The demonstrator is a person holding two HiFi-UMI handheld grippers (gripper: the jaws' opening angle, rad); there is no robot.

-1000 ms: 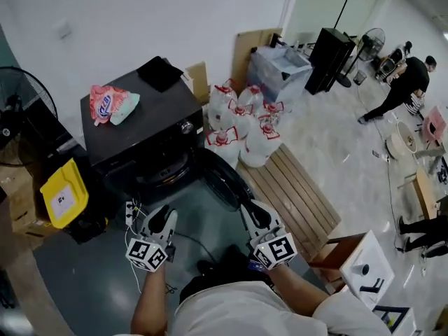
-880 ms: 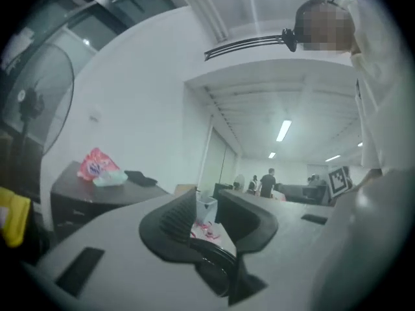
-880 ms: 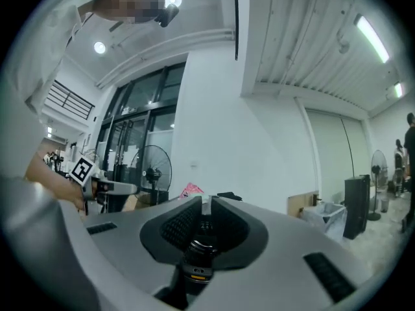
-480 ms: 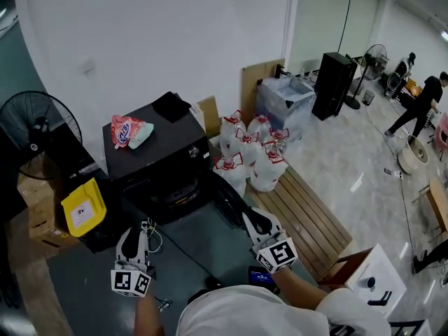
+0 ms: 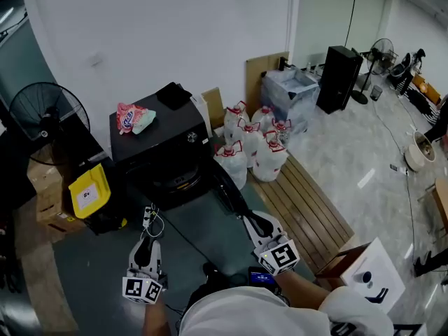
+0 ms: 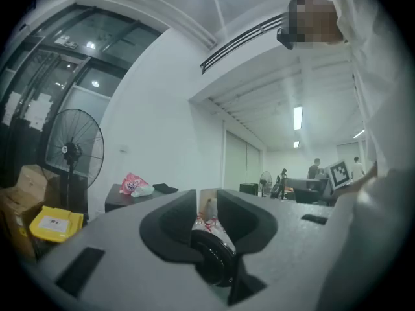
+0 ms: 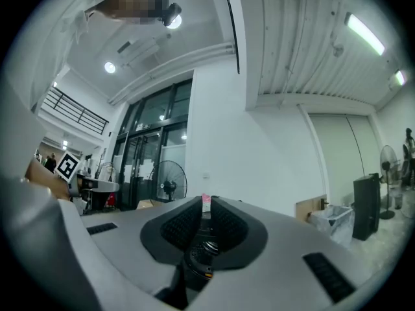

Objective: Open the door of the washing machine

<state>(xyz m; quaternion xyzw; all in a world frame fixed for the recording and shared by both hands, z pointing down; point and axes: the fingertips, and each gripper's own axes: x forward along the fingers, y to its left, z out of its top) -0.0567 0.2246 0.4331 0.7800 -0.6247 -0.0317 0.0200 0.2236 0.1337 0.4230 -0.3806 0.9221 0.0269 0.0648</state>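
Before the washer [image 5: 161,135], left gripper [image 5: 145,246] and right gripper [image 5: 255,220] are hovering empty, slightly parted, its door [image 5: 227,187] hanging open, task seemingly done.

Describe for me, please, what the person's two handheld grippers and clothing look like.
The left gripper and the right gripper look alike. Each has a light grey shell and tapering jaws lined with black textured pads. Each carries a white cube printed with black square markers at its rear end. The person wears a white top.

Overhead and level views of washer [image 5: 168,138]
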